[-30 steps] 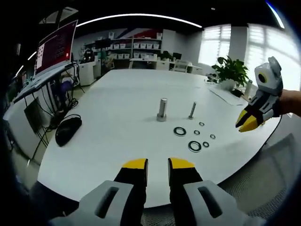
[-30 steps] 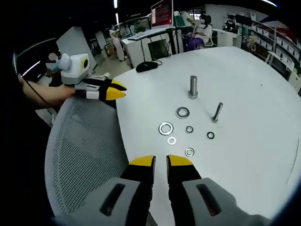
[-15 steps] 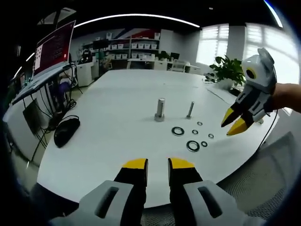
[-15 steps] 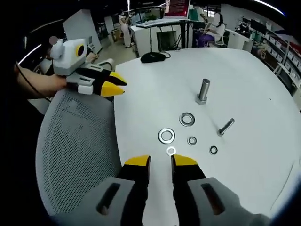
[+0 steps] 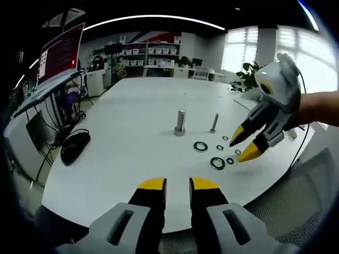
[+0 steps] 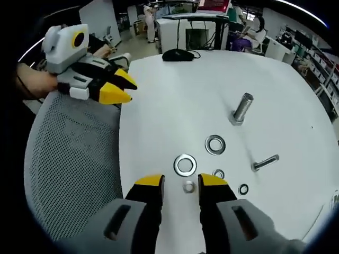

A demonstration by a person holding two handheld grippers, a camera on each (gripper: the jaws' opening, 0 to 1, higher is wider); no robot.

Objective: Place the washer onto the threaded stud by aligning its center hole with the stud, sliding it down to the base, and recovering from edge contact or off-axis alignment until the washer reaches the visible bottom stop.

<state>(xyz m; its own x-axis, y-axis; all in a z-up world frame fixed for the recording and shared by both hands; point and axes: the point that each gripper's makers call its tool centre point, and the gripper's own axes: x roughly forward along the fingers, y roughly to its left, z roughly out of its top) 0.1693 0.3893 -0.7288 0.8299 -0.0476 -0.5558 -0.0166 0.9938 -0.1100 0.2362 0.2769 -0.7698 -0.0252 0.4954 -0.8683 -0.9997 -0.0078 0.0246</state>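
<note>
The right gripper [image 6: 181, 181], jaws apart, straddles a small washer [image 6: 188, 186] on the bench [image 6: 169, 95], seemingly not touching it, near the stud [image 6: 241, 109]. The left gripper [image 5: 178, 184] hangs slightly open, empty.

5 washers [image 6: 186, 164] on table [image 6: 159, 106], near upright stud [image 6: 241, 108] and smaller bolt [image 6: 265, 162].

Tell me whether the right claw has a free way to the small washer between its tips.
Probably yes: the right claw stands open over the small washer, with bare table around it and nothing between.
</note>
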